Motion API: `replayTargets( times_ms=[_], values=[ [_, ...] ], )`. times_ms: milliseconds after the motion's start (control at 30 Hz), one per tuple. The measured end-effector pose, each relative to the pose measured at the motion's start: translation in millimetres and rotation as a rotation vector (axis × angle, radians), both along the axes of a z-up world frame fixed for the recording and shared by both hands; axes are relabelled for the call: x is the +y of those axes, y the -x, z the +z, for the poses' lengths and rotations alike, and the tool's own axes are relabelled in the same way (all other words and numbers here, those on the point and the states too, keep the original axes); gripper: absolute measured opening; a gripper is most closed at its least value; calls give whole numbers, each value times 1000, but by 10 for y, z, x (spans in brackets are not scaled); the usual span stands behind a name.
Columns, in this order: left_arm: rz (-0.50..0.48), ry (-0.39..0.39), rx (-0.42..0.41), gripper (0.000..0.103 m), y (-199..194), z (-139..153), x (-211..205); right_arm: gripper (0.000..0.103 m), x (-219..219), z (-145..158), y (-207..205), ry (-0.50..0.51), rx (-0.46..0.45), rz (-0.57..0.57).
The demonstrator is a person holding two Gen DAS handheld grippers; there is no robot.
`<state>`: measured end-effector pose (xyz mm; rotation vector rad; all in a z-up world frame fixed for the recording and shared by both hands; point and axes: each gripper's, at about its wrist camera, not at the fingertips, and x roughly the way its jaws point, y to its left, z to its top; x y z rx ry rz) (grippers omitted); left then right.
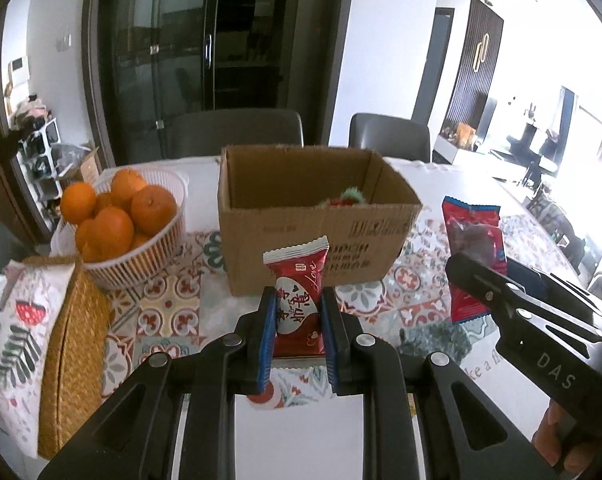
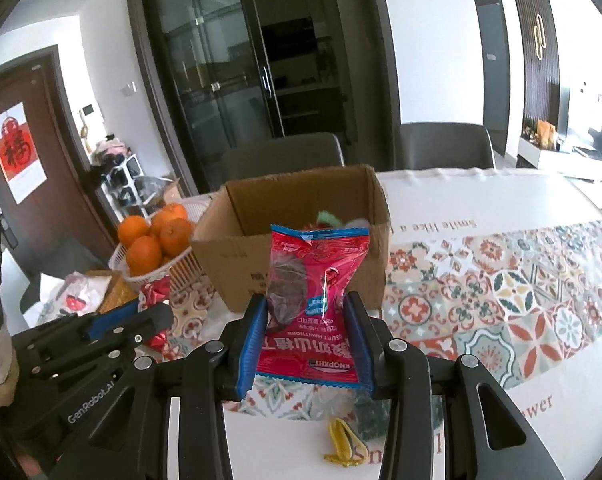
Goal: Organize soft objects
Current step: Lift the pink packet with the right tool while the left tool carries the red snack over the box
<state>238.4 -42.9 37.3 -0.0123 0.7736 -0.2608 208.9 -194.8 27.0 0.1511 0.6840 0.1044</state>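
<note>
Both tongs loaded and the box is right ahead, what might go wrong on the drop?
1. The left tongs and right tongs sit close together; both heading for the cardboard box may collide.
2. The larger red packet is gripped low, so its floppy top may snag the box rim.

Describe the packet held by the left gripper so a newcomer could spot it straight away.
Find the open cardboard box mid-table. Just in front of it, the left gripper has its jaws shut on a small red candy packet, upright. Unlike the larger red snack bag beside it, this one has a white heart-shaped panel.
</note>
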Motion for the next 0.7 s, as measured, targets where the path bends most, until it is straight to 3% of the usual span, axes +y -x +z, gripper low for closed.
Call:
replayTargets(
  times_ms=[700],
  values=[
    [-13, -58, -131, 22, -498, 393, -38, 41, 39, 296, -555, 7, -46, 51]
  ],
)
